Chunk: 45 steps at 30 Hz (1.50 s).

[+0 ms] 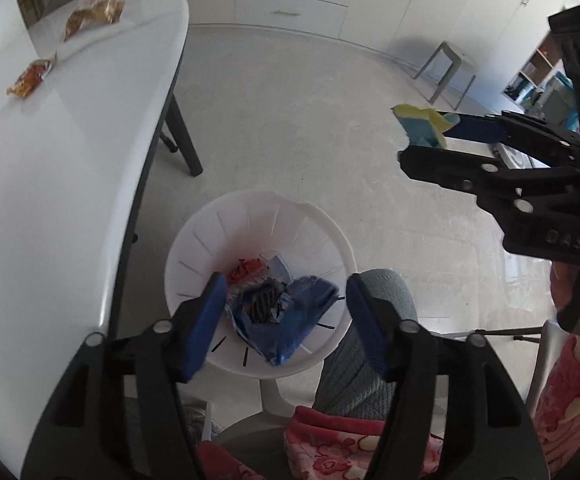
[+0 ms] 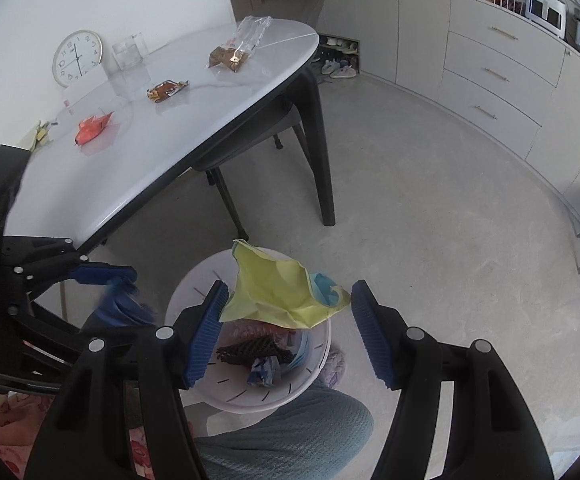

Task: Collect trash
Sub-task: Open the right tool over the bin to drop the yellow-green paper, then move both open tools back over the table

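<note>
Right gripper (image 2: 290, 292) spread wide, gripping nothing. Yellow-blue wrapper (image 2: 274, 292) loose against one pad, above white bin (image 2: 290, 396). Left gripper (image 1: 286, 280) equally wide, blue wrapper (image 1: 301, 312) loose over bin. Risk: light film clinging to ribbed pad, or drifting past rim to floor.

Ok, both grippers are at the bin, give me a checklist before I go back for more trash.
1. Left gripper open: ok.
2. Blue wrapper settled inside the bin: cannot tell, it overlaps the near rim.
3. Right gripper open: ok, jaws wide.
4. Yellow wrapper free of the right gripper: cannot tell, it looks to lie against one pad.
5. Table cleared of trash: not ok; the orange wrapper, brown wrapper and clear bag are on it.
</note>
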Available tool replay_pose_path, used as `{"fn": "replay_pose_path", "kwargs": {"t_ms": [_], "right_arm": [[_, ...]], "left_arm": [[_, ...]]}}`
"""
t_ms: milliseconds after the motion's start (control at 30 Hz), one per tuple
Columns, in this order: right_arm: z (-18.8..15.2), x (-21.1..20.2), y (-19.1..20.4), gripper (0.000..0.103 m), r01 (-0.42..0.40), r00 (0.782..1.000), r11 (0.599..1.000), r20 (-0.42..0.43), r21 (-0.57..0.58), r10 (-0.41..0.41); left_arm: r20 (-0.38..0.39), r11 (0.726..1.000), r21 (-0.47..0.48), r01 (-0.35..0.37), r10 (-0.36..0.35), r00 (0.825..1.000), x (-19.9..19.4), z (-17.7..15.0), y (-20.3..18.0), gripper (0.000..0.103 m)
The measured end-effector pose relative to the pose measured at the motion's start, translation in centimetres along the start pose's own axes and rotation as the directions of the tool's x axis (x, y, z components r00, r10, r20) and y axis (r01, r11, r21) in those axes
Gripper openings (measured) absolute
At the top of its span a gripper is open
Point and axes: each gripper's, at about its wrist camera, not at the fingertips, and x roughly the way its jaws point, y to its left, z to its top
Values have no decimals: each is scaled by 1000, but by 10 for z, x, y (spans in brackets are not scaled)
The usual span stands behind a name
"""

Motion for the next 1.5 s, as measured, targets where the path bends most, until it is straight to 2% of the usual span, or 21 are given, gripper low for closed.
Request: {"fn": "replay_pose_path", "kwargs": {"t_ms": [133, 233, 333, 500, 567, 700, 767, 800, 933, 1200, 1367, 1500], "right_arm": [[3, 6, 1, 64, -19, 1000, 1000, -2, -7, 19], [5, 7, 1, 64, -25, 1000, 1000, 2, -9, 25], [7, 9, 4, 64, -28, 1000, 1000, 3, -10, 28], [7, 19, 8, 66, -33, 999, 999, -17, -12, 33], [5, 28, 13, 66, -36, 999, 999, -37, -16, 36], [1, 51, 26, 68, -49, 995, 998, -91, -27, 47], [0, 57, 33, 85, -46, 994, 999, -103, -30, 42], [1, 59, 36, 88, -38, 994, 999, -101, -34, 35], [7, 56, 44, 94, -32, 997, 999, -74, -29, 30], [47, 25, 54, 100, -16, 998, 1000, 57, 17, 15], [77, 17, 64, 100, -20, 992, 999, 123, 27, 17], [103, 22, 70, 100, -25, 990, 999, 141, 34, 20]], "left_arm": [[4, 1000, 8, -11, 11, 1000, 2, 1, -6, 65], [48, 1000, 8, -16, 16, 999, -12, 4, -3, 75], [81, 1000, -1, -16, 16, 997, -27, 5, 4, 75], [132, 998, -41, -43, 48, 990, -59, 1, 26, 77], [165, 996, -64, -58, 68, 984, -73, -3, 37, 87], [211, 989, -120, -80, 104, 972, -101, -11, 62, 87], [225, 984, -151, -99, 132, 965, -111, -13, 74, 87], [230, 980, -166, -109, 146, 962, -116, -14, 81, 87], [246, 963, -221, -153, 207, 947, -132, -17, 111, 93], [262, 929, -281, -239, 314, 913, -154, -14, 176, 94], [255, 916, -295, -270, 348, 902, -161, -9, 210, 94], [248, 911, -289, -295, 369, 896, -162, -2, 232, 94]]}}
